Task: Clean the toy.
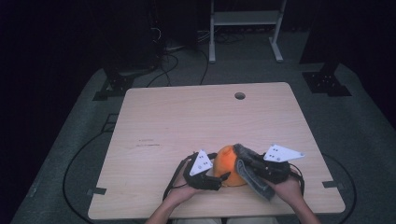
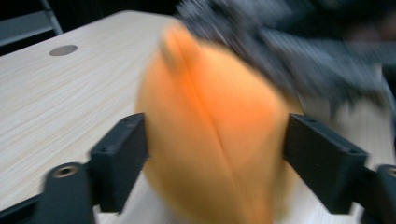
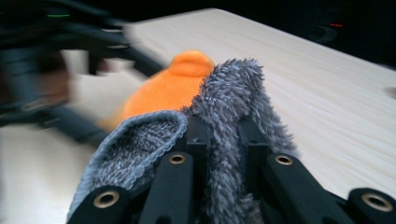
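Black jaws of our left gripper [image 2: 212,154] stand open either side of an orange plush ball [image 2: 210,140], not visibly pressing it. Our right gripper [image 3: 219,140] is clamped shut on a fuzzy grey cloth [image 3: 229,93] that drapes against the ball's far side. We judge both things soft, light and squashy, likely to deform under a pinch; the ball's rounded middle seems the best place to take hold. In the high view the ball sits near the front edge of the wooden table [image 1: 187,116], between the two grippers, touching the cloth.
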Demonstrator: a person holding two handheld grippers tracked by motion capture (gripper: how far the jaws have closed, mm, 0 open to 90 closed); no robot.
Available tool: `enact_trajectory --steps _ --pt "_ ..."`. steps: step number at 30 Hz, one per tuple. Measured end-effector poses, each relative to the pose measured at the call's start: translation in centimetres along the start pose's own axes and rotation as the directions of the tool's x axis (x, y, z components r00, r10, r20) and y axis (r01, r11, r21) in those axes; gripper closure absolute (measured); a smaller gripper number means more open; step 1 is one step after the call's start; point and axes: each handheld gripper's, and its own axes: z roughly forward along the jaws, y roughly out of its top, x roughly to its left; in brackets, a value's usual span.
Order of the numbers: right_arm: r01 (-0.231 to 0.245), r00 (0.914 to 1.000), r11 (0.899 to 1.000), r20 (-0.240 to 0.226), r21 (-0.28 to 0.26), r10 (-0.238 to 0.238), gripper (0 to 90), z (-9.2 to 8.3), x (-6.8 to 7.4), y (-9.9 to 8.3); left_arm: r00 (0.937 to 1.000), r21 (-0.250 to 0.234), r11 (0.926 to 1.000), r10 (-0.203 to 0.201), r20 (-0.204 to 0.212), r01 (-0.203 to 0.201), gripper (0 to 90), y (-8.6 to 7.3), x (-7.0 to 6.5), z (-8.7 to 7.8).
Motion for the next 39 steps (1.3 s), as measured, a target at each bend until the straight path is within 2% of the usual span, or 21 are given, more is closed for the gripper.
enact_trajectory --steps 1,3,5,8,9,11,14,15,17,18,19,21,23,24,27,31,33,34,36,38,39 --pt "0.023 0.9993 1.000 -0.029 0.002 -0.023 77.8 0.2 0.6 0.0 1.0000 0.011 0.9999 -0.005 0.000 0.005 19.3 0.0 0.1 0.0" --pt "0.067 0.9974 0.998 -0.028 0.012 -0.066 77.8 0.5 1.4 0.1 1.0000 0.017 0.9998 0.004 0.000 -0.004 25.2 -0.3 0.1 0.0" --pt "0.034 0.9987 0.999 -0.039 0.014 -0.033 77.8 0.2 0.8 0.1 0.9995 0.023 0.9992 0.032 -0.005 -0.032 31.3 -0.6 0.0 -0.1" --pt "0.013 0.9999 0.999 -0.012 0.030 -0.012 77.8 -0.1 0.0 -0.4 0.9984 0.037 0.9978 0.056 -0.009 -0.055 33.7 -0.6 -0.1 -0.1" --pt "-0.021 0.9995 0.999 0.022 0.049 0.020 77.8 -0.5 -0.9 -0.8 0.9978 0.046 0.9968 0.065 -0.010 -0.065 34.1 -0.7 -0.2 -0.2" --pt "-0.048 0.9975 0.996 0.055 0.076 0.044 77.8 -0.9 -1.6 -1.1 0.9975 0.050 0.9963 0.070 -0.008 -0.070 34.7 -0.8 -0.1 -0.2" --pt "-0.082 0.9956 0.995 0.051 0.057 0.079 77.8 -1.1 -1.8 -1.1 0.9972 0.060 0.9954 0.075 -0.004 -0.075 35.0 -0.9 -0.1 -0.4" --pt "-0.086 0.9961 0.996 0.024 0.026 0.085 77.8 -1.0 -1.6 -0.7 0.9974 0.061 0.9956 0.071 0.004 -0.072 34.7 -0.9 0.1 -0.4" --pt "-0.077 0.9968 0.996 0.021 0.037 0.077 77.8 -0.4 -1.3 -0.5 0.9995 0.051 0.9985 0.020 0.023 -0.021 28.9 -0.6 0.5 -0.6" --pt "-0.077 0.9968 0.996 0.021 0.037 0.077 77.8 -0.4 -1.3 -0.5 0.9995 0.051 0.9985 0.020 0.023 -0.021 23.7 -0.6 0.5 -0.6" --pt "-0.069 0.9974 0.997 0.023 0.040 0.069 77.9 -0.2 -1.2 -0.6 0.9994 0.045 0.9989 -0.011 0.034 0.009 23.7 -0.5 0.7 -0.7" --pt "-0.045 0.9990 0.998 0.007 0.038 0.045 78.0 -0.2 -0.3 -0.6 0.9954 0.004 0.9969 -0.079 0.055 0.079 14.9 0.0 1.2 -0.8" --pt "-0.012 0.9998 0.999 -0.015 0.040 0.013 78.0 -0.3 0.4 -0.5 0.9942 0.020 0.9959 -0.089 0.060 0.088 13.6 0.2 1.1 -0.5" --pt "0.003 0.9996 0.999 -0.027 0.041 -0.002 78.0 -0.4 0.8 -0.5 0.9952 0.034 0.9966 -0.077 0.060 0.075 14.3 0.1 1.0 -0.4" --pt "0.022 0.9990 0.998 -0.039 0.058 -0.020 77.9 -0.7 0.6 -0.6 0.9994 0.036 0.9993 -0.003 0.034 0.002 28.8 -0.3 0.3 -0.4" --pt "-0.042 0.9991 0.997 0.009 0.063 0.041 77.9 -1.2 -0.7 -0.7 0.9992 0.053 0.9981 0.029 0.029 -0.030 33.2 -0.2 0.1 -0.4" --pt "-0.059 0.9983 0.998 0.009 0.029 0.058 77.9 -1.3 -0.9 -0.5 0.9988 0.058 0.9975 0.039 0.031 -0.041 34.0 -0.2 0.1 -0.5" --pt "-0.069 0.9973 0.998 -0.025 0.000 0.069 77.8 -1.1 -0.6 -0.1 0.9987 0.057 0.9975 0.040 0.033 -0.041 34.0 -0.2 0.1 -0.5" --pt "-0.073 0.9959 0.997 -0.054 0.010 0.073 77.8 -0.5 -0.4 -0.1 0.9985 0.056 0.9979 0.032 0.045 -0.034 32.8 -0.3 0.3 -0.7" --pt "-0.065 0.9961 0.998 -0.058 0.022 0.066 77.8 -0.1 -0.2 -0.2 0.9984 0.054 0.9982 0.022 0.053 -0.024 23.0 -0.1 0.4 -0.8" --pt "-0.032 0.9974 0.999 -0.063 0.029 0.034 77.9 0.2 0.3 -0.4 0.9978 0.053 0.9986 -0.007 0.065 0.004 17.5 0.4 0.7 -0.9"
